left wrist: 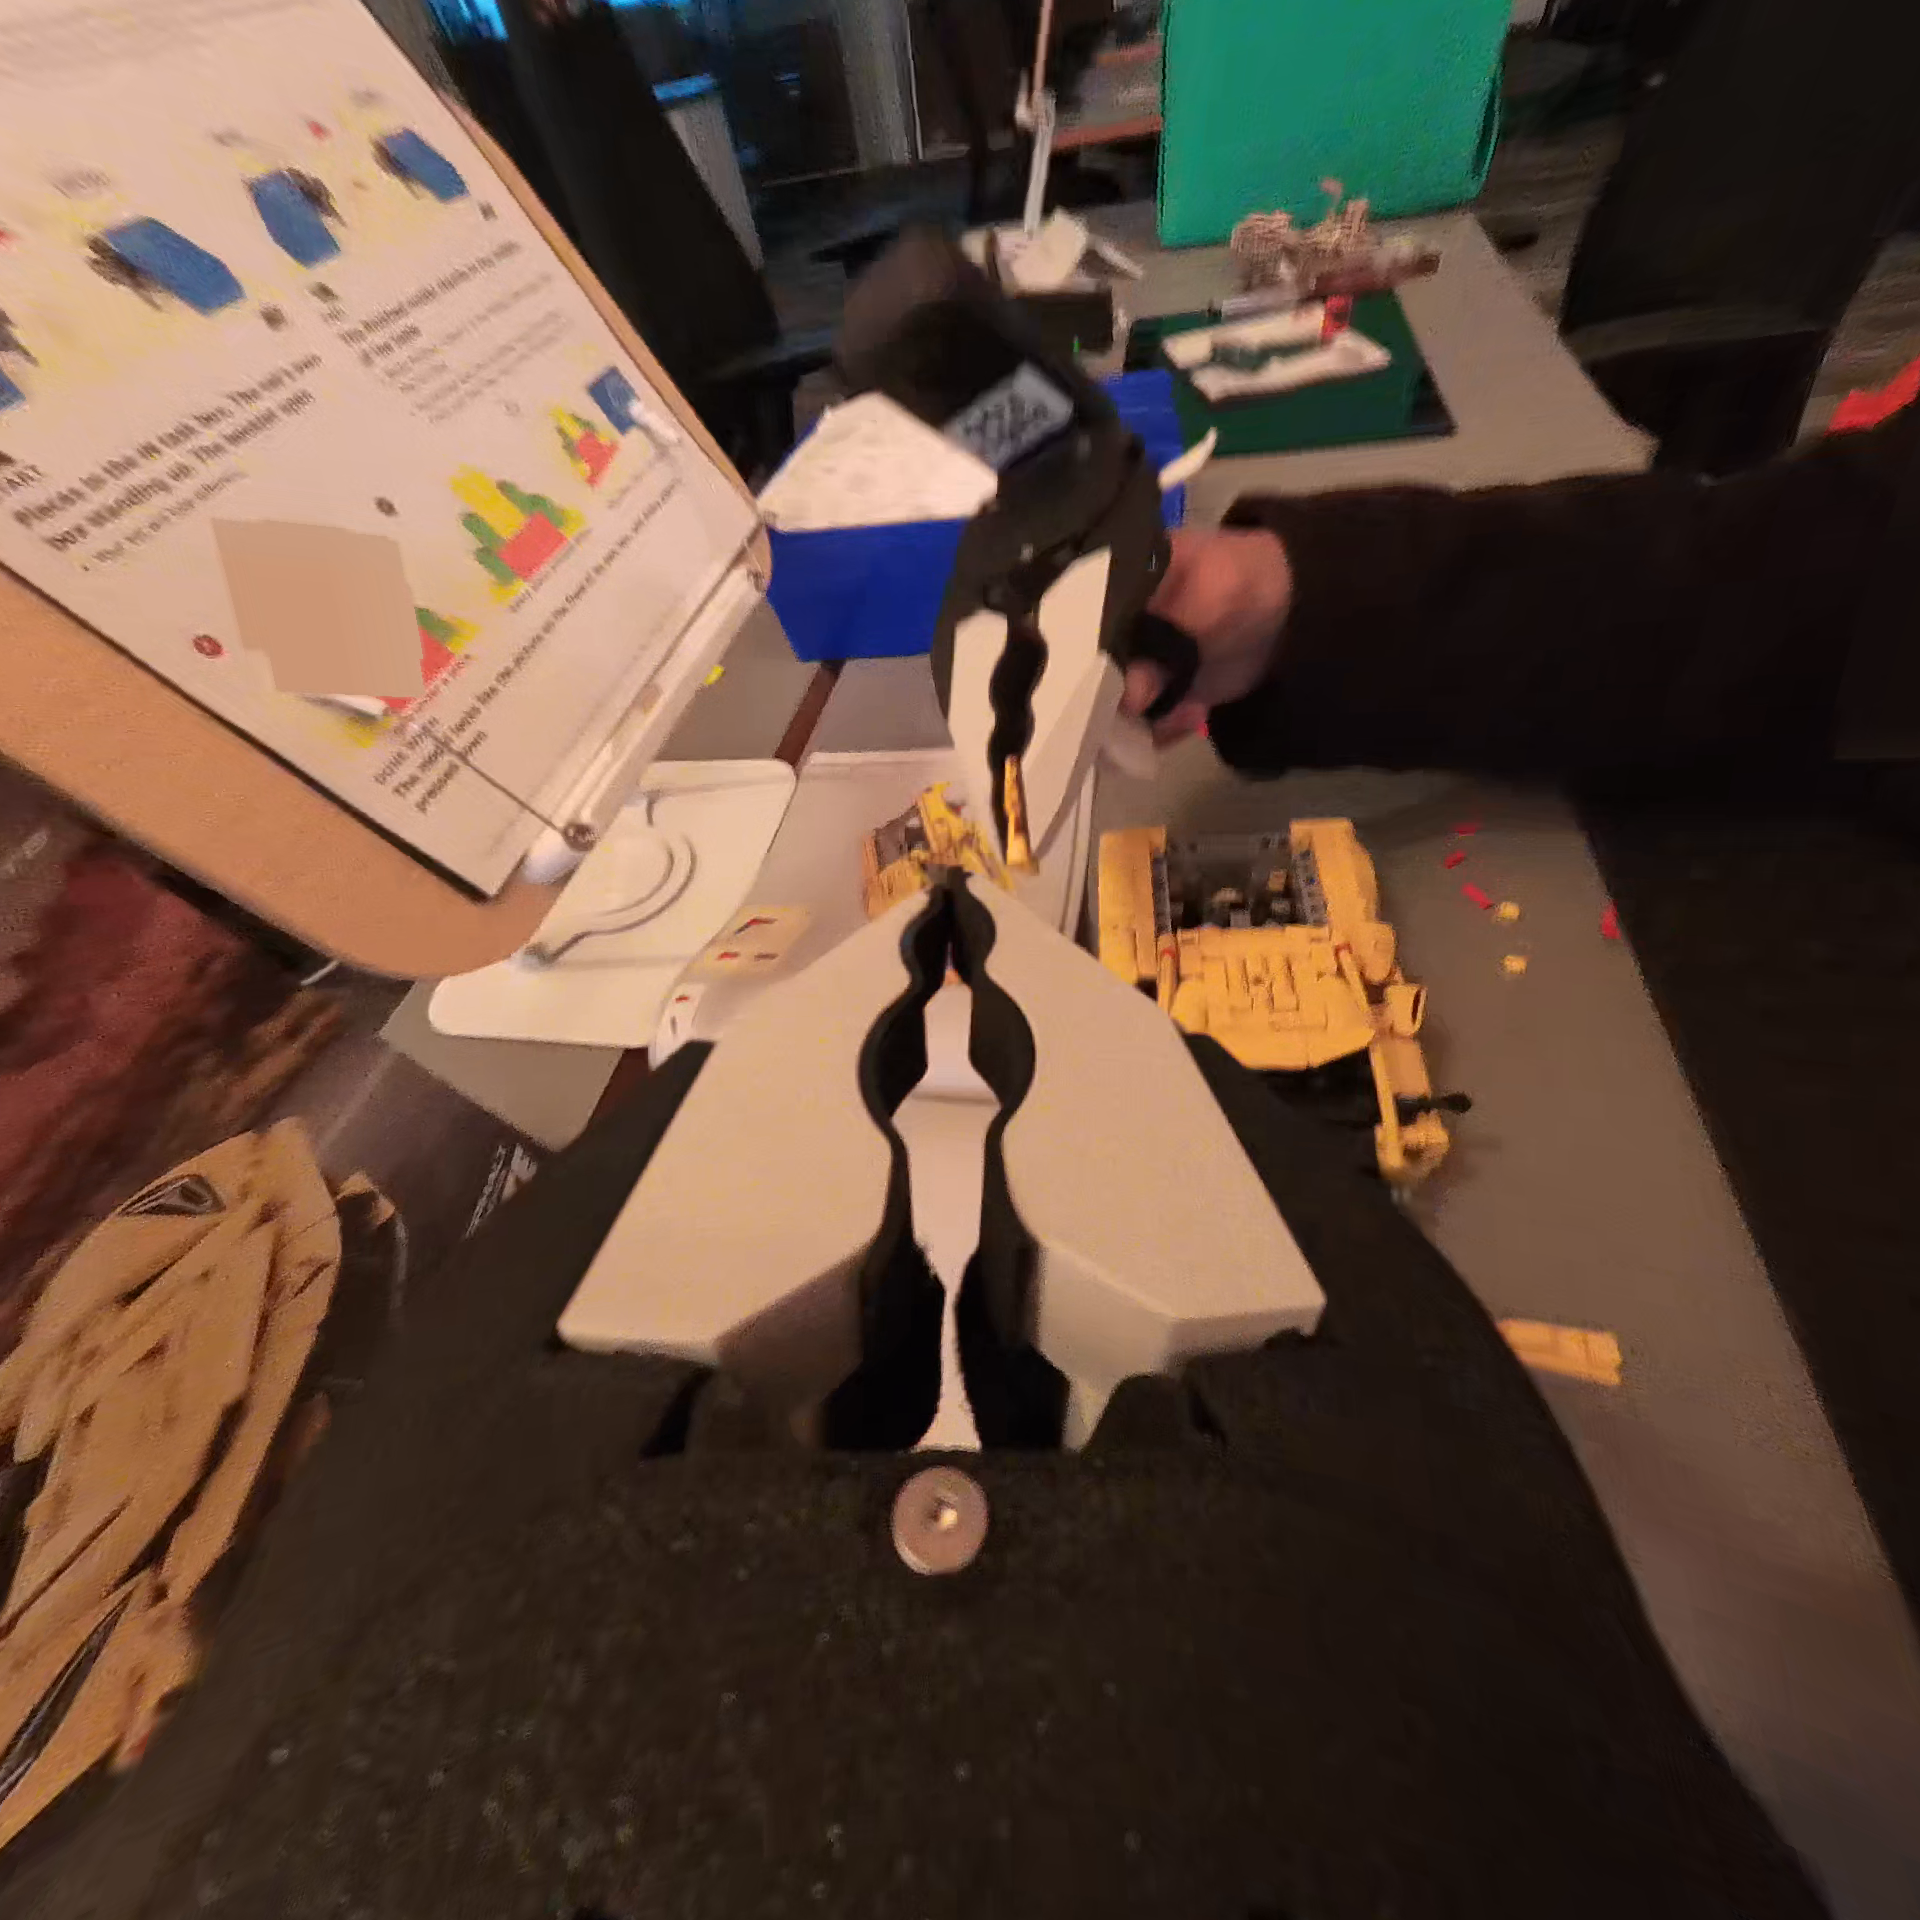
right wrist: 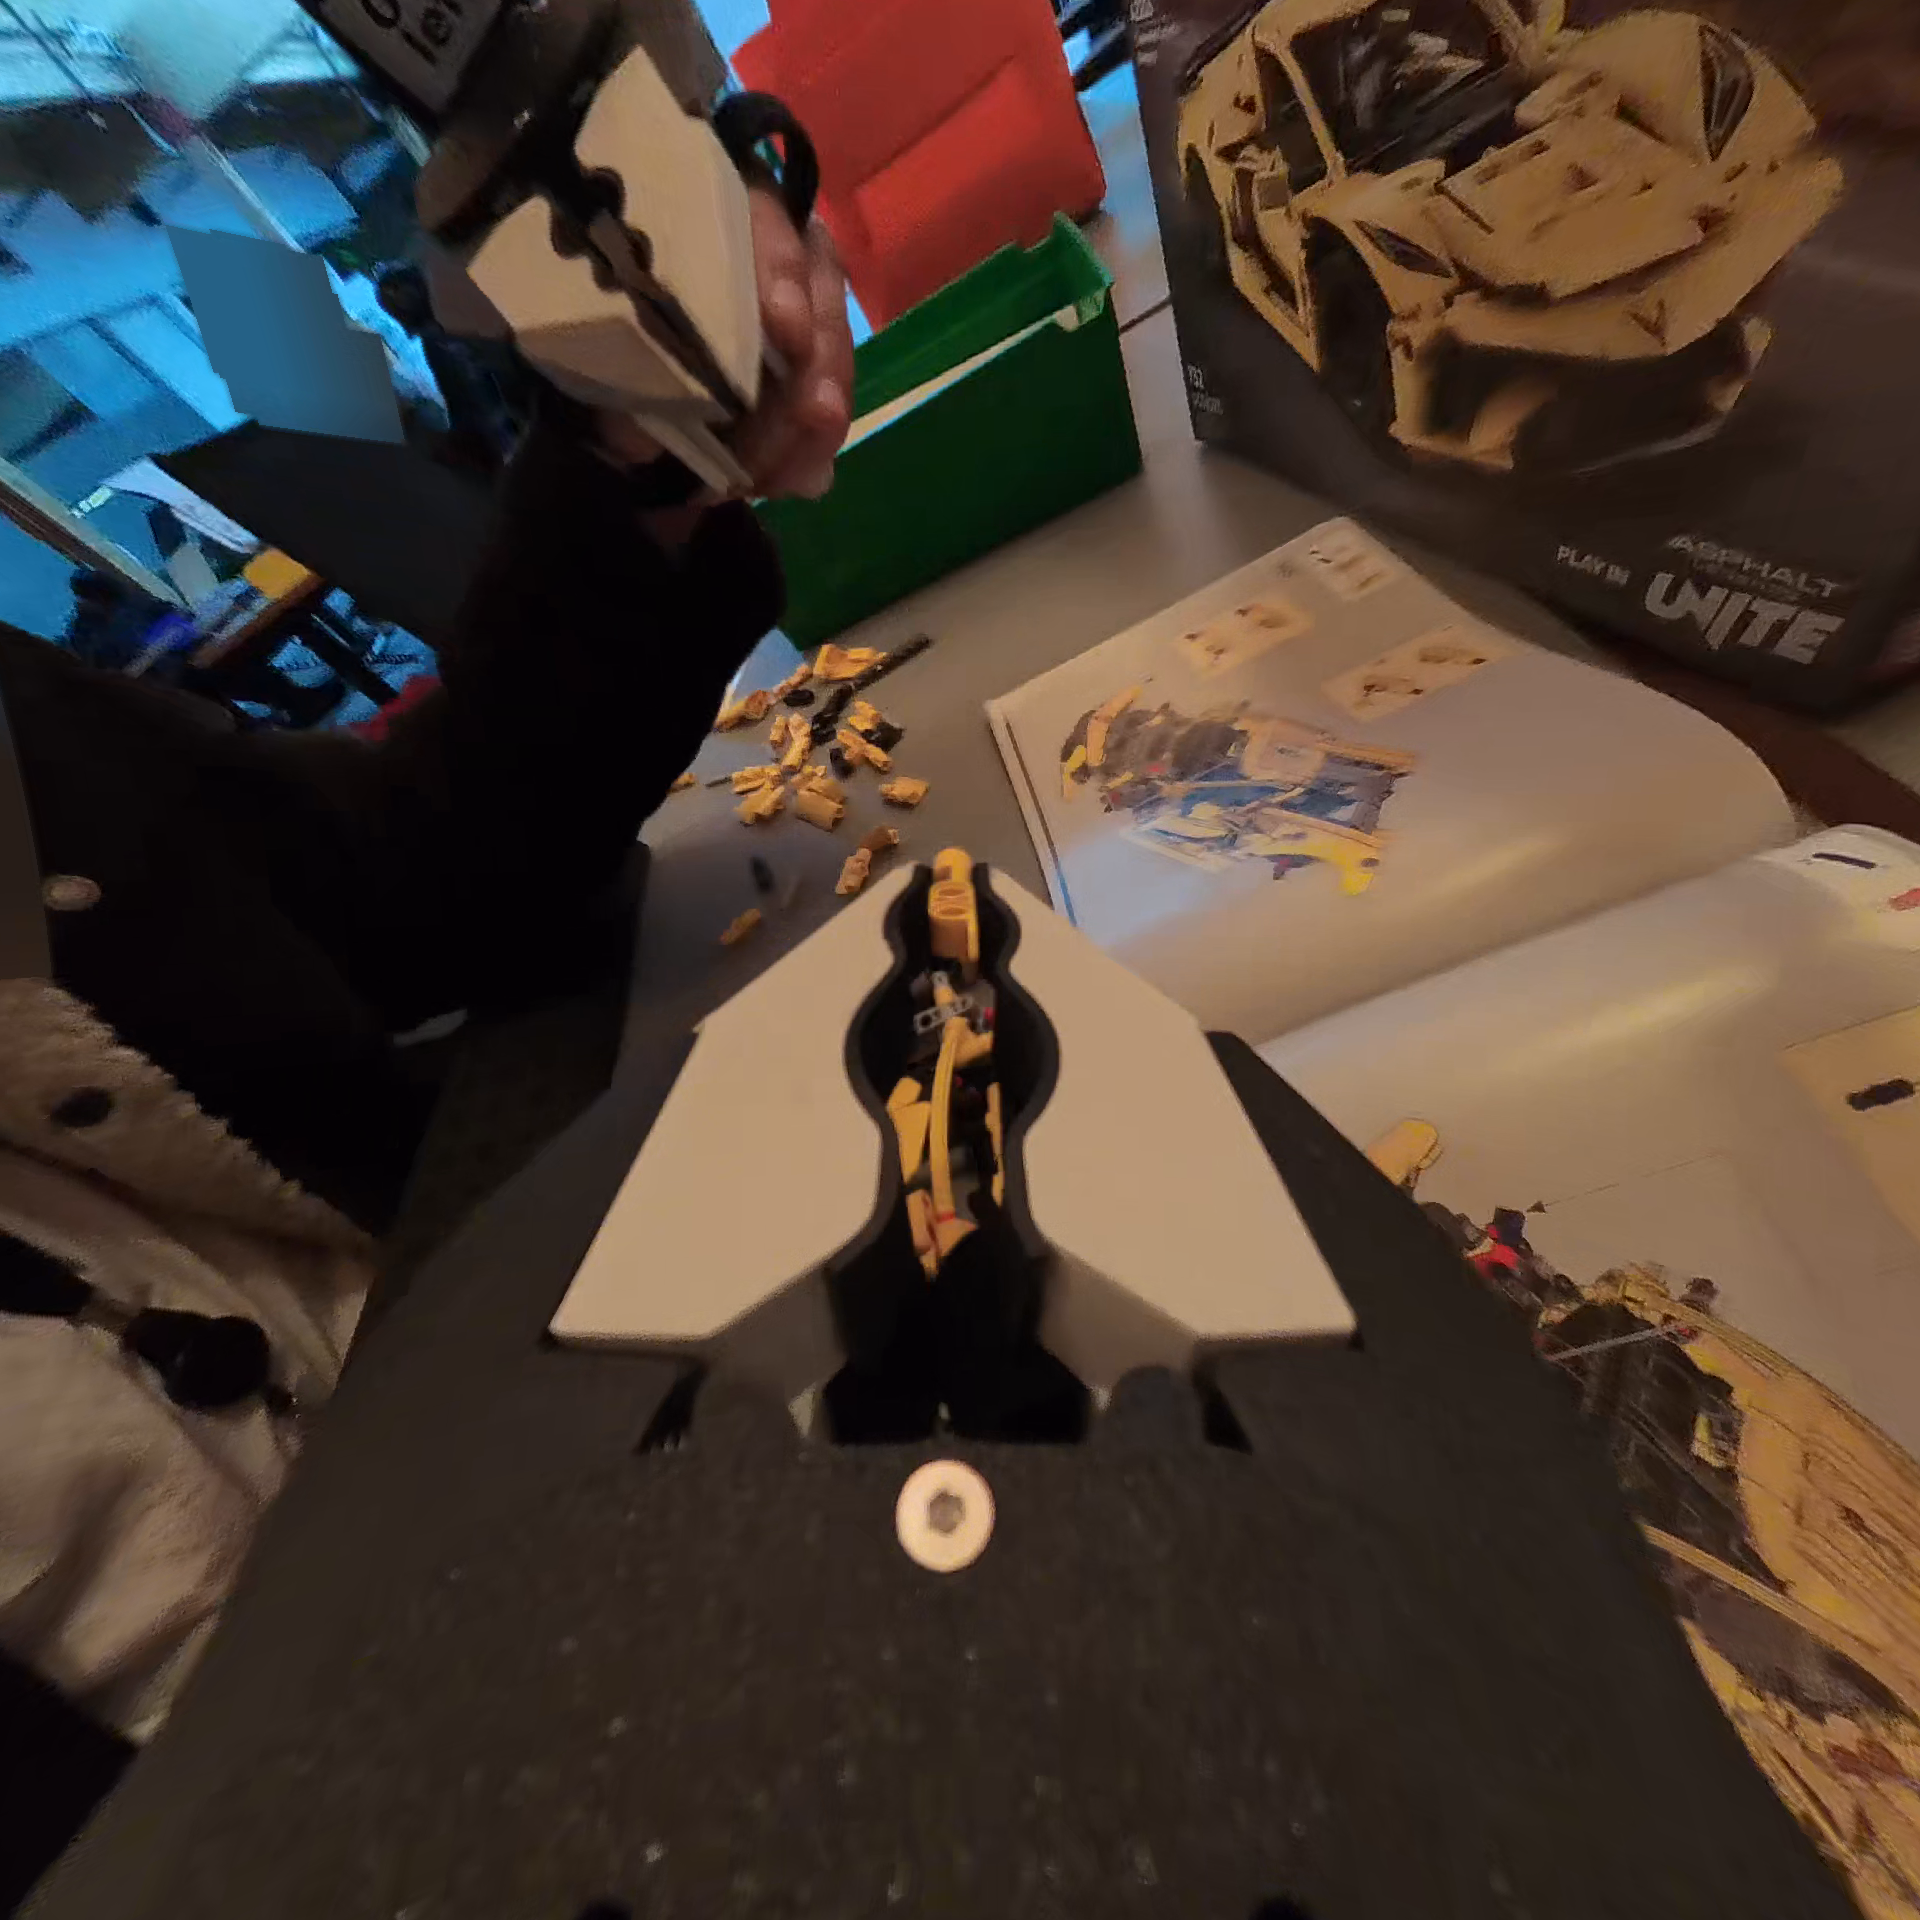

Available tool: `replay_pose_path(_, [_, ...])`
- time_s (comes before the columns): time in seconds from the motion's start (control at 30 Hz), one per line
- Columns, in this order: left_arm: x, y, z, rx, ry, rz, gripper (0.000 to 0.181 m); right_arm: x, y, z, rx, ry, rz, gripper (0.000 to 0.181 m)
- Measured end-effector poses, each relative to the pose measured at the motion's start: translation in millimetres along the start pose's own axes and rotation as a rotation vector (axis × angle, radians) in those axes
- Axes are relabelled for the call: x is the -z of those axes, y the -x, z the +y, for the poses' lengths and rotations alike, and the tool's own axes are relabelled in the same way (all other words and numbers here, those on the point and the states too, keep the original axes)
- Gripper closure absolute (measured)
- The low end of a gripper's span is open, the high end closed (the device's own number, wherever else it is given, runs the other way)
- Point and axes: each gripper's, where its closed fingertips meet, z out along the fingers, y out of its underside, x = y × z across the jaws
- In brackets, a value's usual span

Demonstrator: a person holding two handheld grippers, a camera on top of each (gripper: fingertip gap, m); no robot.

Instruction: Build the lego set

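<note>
Green bin (right wrist: 966,457) on the surface (right wrist: 1039,582) holding white sheets; blue bin (left wrist: 883,582) likewise; printed car box (right wrist: 1538,312) beside one open manual (right wrist: 1403,790). Yellow model body (left wrist: 1247,935) on the surface, loose yellow pieces (right wrist: 810,769) scattered well apart. Right tool (right wrist: 951,894) pinching a yellow assembly (right wrist: 951,1091); left tool (left wrist: 951,904) pressed together, empty.

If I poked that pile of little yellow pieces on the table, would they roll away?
The little yellow pieces look small and light, so a poke would probably scatter them across the table. Some look rounded and might roll a little; the blockier ones would more likely just slide. They lie loose, not joined, so each would go its own way.
</note>
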Motion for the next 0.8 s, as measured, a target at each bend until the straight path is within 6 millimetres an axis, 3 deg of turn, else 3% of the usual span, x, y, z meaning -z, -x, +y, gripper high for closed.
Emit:
replay_pose_path(0.17, [-26, -14, 11, 0.017, 0.053, 0.072, 0.181, 0, 18, -10, 0.048, -0.007, -0.019, 0.176])
replay_pose_path(0.27, [-41, -26, 11, 0.018, 0.073, 0.117, 0.181, 10, 17, -14, 0.056, -0.029, -0.008, 0.176])
replay_pose_path(0.4, [-56, -36, 14, -0.003, 0.133, 0.121, 0.181, 49, 23, -33, 0.118, -0.074, 0.098, 0.175])
replay_pose_path(0.47, [-64, -43, 15, 0.001, 0.163, 0.11, 0.181, 71, 28, -30, 0.156, -0.035, 0.198, 0.175])
replay_pose_path(0.5, [-67, -50, 17, 0.002, 0.186, 0.119, 0.181, 81, 32, -20, 0.159, 0.005, 0.234, 0.175])
replay_pose_path(0.57, [-74, -65, 22, 0.004, 0.218, 0.122, 0.181, 102, 30, 21, 0.128, 0.163, 0.34, 0.175])
replay_pose_path(0.67, [-82, -100, 33, 0.055, 0.236, 0.15, 0.181, 133, 35, 118, -0.007, 0.484, 0.435, 0.175])
replay_pose_path(0.73, [-84, -125, 45, 0.088, 0.249, 0.156, 0.181, 140, 49, 169, -0.042, 0.627, 0.448, 0.175])
replay_pose_path(0.8, [-83, -152, 52, 0.118, 0.252, 0.163, 0.181, 134, 66, 200, -0.042, 0.693, 0.425, 0.175])
